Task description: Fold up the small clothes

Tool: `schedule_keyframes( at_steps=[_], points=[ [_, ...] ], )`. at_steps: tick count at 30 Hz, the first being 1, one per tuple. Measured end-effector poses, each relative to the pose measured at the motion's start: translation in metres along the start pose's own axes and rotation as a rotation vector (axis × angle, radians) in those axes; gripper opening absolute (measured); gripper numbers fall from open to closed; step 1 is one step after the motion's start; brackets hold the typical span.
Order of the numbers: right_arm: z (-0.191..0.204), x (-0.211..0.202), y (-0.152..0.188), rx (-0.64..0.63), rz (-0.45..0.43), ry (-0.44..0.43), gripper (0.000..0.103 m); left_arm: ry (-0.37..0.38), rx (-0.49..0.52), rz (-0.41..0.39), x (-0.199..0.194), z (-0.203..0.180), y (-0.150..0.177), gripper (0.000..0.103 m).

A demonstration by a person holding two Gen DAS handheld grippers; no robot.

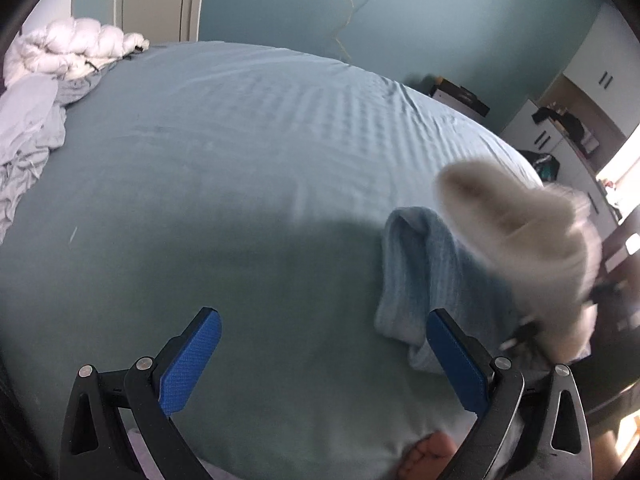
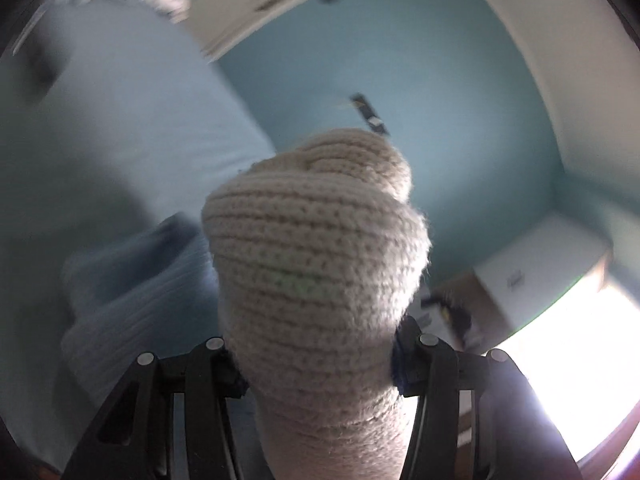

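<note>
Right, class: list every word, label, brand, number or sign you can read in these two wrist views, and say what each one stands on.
None can be read.
The cream knitted sock, the blue sock and the bed sheet show no print.
The dark box beside the bed may bear a label: too small and blurred.
The white drawers carry a small dark mark: too blurred.

Far ahead-left of the jaws a white puffy duvet (image 1: 76,50) lies crumpled on the blue-green bedsheet (image 1: 224,152).
</note>
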State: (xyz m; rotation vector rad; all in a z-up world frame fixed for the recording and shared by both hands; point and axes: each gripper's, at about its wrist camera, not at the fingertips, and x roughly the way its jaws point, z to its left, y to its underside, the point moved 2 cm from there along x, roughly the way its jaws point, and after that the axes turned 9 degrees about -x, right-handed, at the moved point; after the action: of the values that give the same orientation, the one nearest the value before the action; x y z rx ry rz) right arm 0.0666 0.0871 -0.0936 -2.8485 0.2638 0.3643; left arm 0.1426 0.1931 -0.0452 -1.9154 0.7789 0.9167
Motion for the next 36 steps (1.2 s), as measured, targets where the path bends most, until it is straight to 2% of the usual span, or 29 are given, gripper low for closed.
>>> schedule_keyframes(
  at_steps=[4,5,7,10,12,13,14,15,19,22,25,27,30,31,34,36],
  points=[
    [0.054,0.002,0.007,-0.204,-0.023,-0.027,0.049,0.028,-0.048,0.001,-0.001,0.006,-0.002,0.103],
    [0.066,0.003,0.010,-0.257,-0.022,-0.022,0.053,0.034,-0.047,0.002,0.000,0.005,-0.002,0.103],
    [0.087,0.001,0.017,-0.360,-0.061,0.092,0.054,0.026,-0.028,0.001,0.001,0.002,-0.002,0.103],
    [0.083,0.000,0.017,-0.350,-0.042,0.091,0.059,0.006,-0.010,0.004,0.002,0.003,0.000,0.103],
    [0.071,-0.003,0.012,-0.362,0.000,0.029,0.072,0.013,-0.014,0.015,0.004,0.004,0.000,0.103],
    [0.059,-0.010,0.009,-0.324,-0.002,-0.038,0.077,0.015,-0.016,0.017,0.004,0.004,0.001,0.103],
    [0.050,-0.024,0.005,-0.271,-0.012,-0.112,0.086,0.012,-0.017,0.018,0.004,0.004,0.000,0.103],
    [0.033,-0.037,0.004,-0.198,-0.026,-0.187,0.089,0.009,-0.015,0.017,0.004,0.004,0.000,0.103],
    [-0.035,-0.059,0.016,0.099,-0.035,-0.307,0.089,0.004,-0.006,0.019,0.005,0.001,0.002,0.103],
    [-0.098,-0.044,0.041,0.426,0.028,-0.378,0.089,-0.005,0.013,0.026,0.007,-0.003,0.006,0.103],
    [-0.142,-0.012,0.077,0.765,0.137,-0.473,0.094,-0.018,0.041,0.034,0.010,-0.008,0.009,0.103],
    [-0.147,0.005,0.098,0.887,0.247,-0.513,0.095,-0.025,0.056,0.037,0.011,-0.011,0.012,0.103],
    [-0.147,0.022,0.127,0.938,0.379,-0.502,0.095,-0.031,0.072,0.042,0.013,-0.014,0.014,0.103],
    [-0.147,0.030,0.146,0.983,0.402,-0.504,0.095,-0.033,0.075,0.044,0.013,-0.015,0.015,0.103],
    [-0.137,0.049,0.193,1.235,0.482,-0.635,0.095,-0.039,0.087,0.043,0.013,-0.017,0.016,0.103],
    [-0.118,0.043,0.214,1.367,0.529,-0.718,0.095,-0.041,0.088,0.043,0.013,-0.017,0.016,0.103]
  ],
)
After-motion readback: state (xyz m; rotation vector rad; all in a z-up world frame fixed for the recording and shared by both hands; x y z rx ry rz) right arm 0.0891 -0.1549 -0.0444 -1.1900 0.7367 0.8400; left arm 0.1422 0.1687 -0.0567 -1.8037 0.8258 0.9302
